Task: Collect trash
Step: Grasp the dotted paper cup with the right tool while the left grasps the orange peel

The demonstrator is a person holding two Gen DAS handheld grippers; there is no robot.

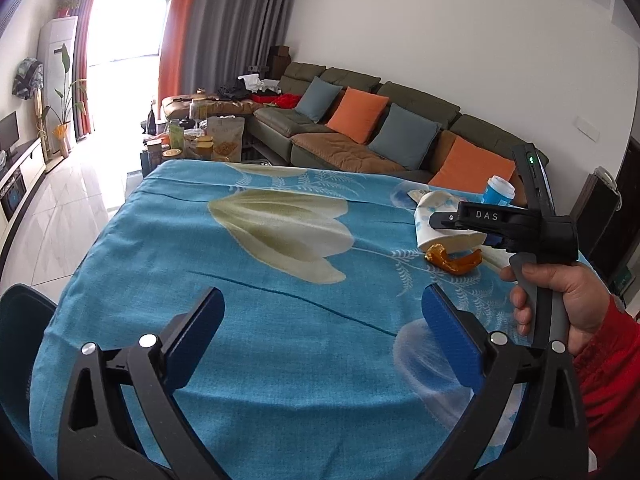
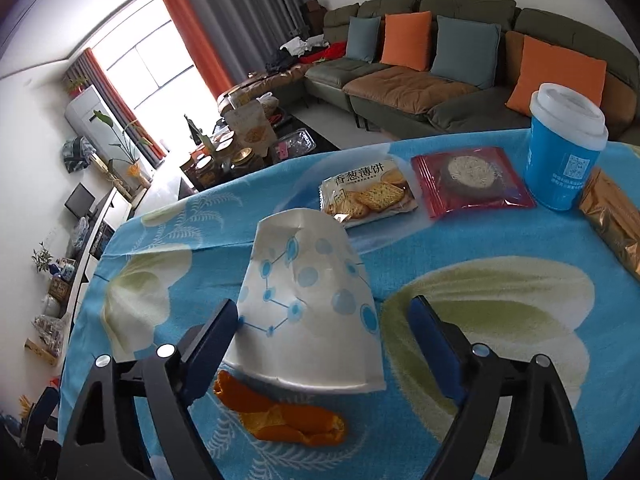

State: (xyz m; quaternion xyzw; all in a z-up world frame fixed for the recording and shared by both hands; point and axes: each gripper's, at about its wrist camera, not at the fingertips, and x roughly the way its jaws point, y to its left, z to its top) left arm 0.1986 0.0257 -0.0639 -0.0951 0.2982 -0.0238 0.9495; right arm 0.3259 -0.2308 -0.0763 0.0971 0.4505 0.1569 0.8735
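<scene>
A table [image 2: 500, 320] draped in a bright blue cloth printed with large pale flowers is filling both wrist views, and behind it a living room is showing: a long olive and brown sofa [image 2: 404, 80] with 2 orange and 2 blue-grey cushions, grey and orange curtains [image 1: 224, 32] beside a glaring window, and a low table crowded with jars and snack bags [image 1: 216, 136]. Near the far right part of the cloth a crumpled white paper cup [image 2: 308, 300] with blue dots is lying on its side, its long axis running away from the right camera, the open rim toward the camera and the flattened base pointing toward the sofa. An orange peel [image 2: 280, 416] is lying just in front of the rim, touching or nearly touching it. Beyond the cup a cracker packet [image 2: 368, 196], a red biscuit wrapper [image 2: 472, 184], an upright blue cup with a white lid [image 2: 564, 152] and a gold foil packet [image 2: 616, 220] are sitting in a rough row. The right tongs [image 2: 324, 320] are standing released, straddling the paper cup, the left pad beside its wall and the right pad clear of it. The left tongs [image 1: 320, 324] are gaping wide over bare cloth, gripping nothing. A hand [image 1: 560, 296] in a red sleeve is holding the right tool's handle.
</scene>
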